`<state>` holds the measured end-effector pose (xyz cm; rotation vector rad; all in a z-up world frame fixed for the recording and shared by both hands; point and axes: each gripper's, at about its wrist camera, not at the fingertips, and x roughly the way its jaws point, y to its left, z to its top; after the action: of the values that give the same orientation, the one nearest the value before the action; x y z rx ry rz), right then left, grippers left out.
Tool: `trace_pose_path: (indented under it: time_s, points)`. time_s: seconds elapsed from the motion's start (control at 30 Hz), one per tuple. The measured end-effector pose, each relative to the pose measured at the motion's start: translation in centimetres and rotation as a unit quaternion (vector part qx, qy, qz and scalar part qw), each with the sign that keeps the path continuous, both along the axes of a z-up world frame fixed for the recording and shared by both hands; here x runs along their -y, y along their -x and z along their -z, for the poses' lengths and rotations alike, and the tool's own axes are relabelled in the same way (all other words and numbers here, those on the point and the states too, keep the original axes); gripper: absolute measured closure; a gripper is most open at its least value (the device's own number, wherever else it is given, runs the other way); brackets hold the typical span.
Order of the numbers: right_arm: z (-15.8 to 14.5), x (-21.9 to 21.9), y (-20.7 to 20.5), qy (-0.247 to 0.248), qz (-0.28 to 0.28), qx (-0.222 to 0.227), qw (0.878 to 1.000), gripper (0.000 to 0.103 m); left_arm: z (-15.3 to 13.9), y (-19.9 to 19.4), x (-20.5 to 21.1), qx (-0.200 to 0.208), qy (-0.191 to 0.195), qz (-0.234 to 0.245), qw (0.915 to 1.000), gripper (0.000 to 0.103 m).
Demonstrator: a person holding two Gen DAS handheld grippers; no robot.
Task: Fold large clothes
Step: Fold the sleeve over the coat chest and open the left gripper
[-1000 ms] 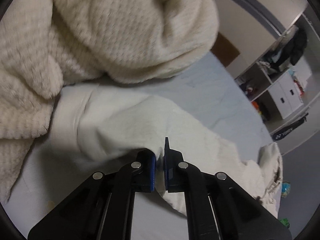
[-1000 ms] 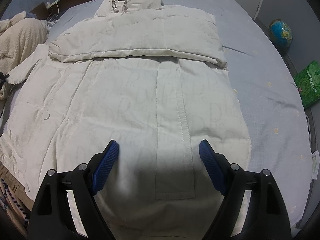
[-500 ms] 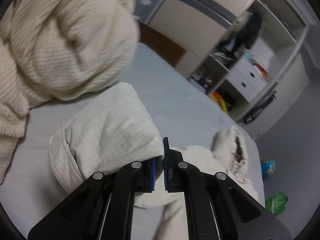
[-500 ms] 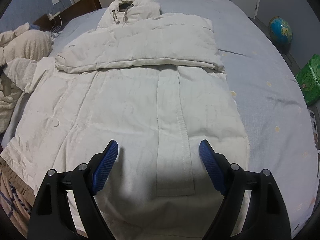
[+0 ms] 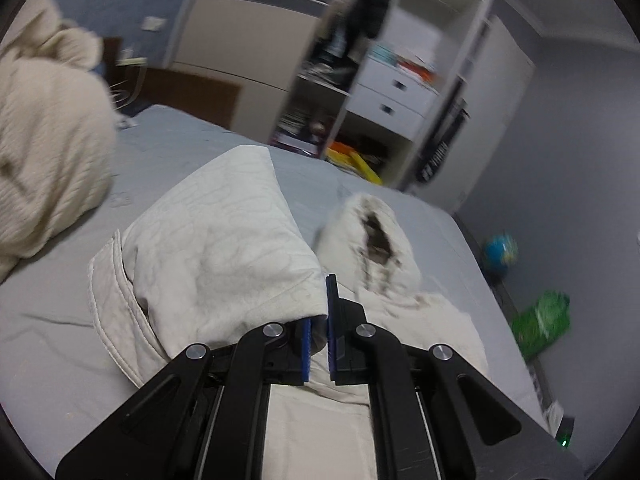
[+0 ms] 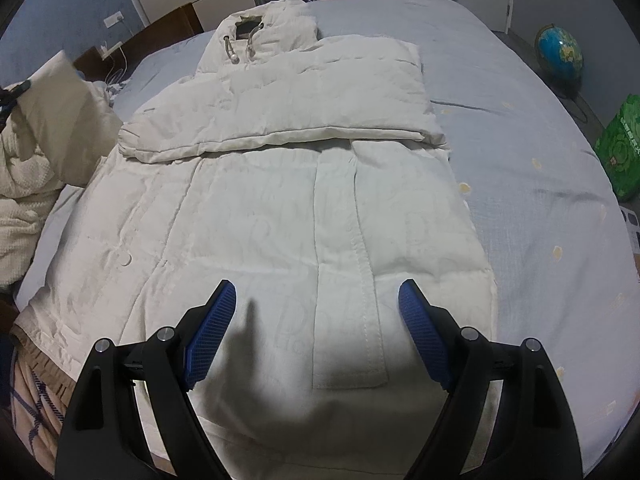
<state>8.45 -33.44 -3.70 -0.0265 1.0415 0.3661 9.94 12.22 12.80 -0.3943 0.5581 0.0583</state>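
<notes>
A large cream padded jacket [image 6: 288, 216] lies flat on the blue-grey bed [image 6: 540, 160], hood [image 6: 264, 28] at the far end, one sleeve [image 6: 288, 120] folded across its chest. My left gripper [image 5: 318, 332] is shut on the cuff of the other sleeve [image 5: 224, 256] and holds it lifted above the bed; the hood [image 5: 372, 240] lies just beyond it. That raised sleeve shows at the left edge of the right wrist view [image 6: 60, 120]. My right gripper [image 6: 316, 320] is open and empty, hovering over the jacket's lower front.
A cream knitted blanket [image 5: 44, 140] is heaped at the bed's left side. An open wardrobe with drawers [image 5: 384, 92] stands past the bed. A globe [image 6: 560, 56] and a green bag [image 6: 620, 144] sit on the floor to the right.
My left gripper has lifted the sleeve cuff off the bed and swung it away from the blanket toward the hood. My right gripper has stayed open over the jacket hem.
</notes>
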Motion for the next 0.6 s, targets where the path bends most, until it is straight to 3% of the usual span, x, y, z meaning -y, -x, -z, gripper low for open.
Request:
trace_pose_path:
  time_s: [0.23, 0.4, 0.5, 0.6]
  points:
    - [-0.1, 0.4, 0.0, -0.010, 0.003, 0.001, 1.000, 0.024, 3.5, -4.0, 7.7, -0.033, -0.008, 0.068, 0.9971, 0.097]
    - [-0.1, 0.3, 0.0, -0.010, 0.003, 0.002, 1.000, 0.024, 8.2, -7.6, 12.1, -0.091, -0.002, 0.090, 0.9918, 0.096]
    - [-0.2, 0.4, 0.0, -0.013, 0.006, 0.002, 1.000, 0.024, 11.2, -8.9, 14.0, -0.135, -0.003, 0.101, 0.9857, 0.085]
    - [-0.1, 0.4, 0.0, -0.014, 0.007, 0.001, 1.000, 0.024, 13.0, -8.6, 15.2, -0.155, -0.006, 0.119, 0.9807, 0.062]
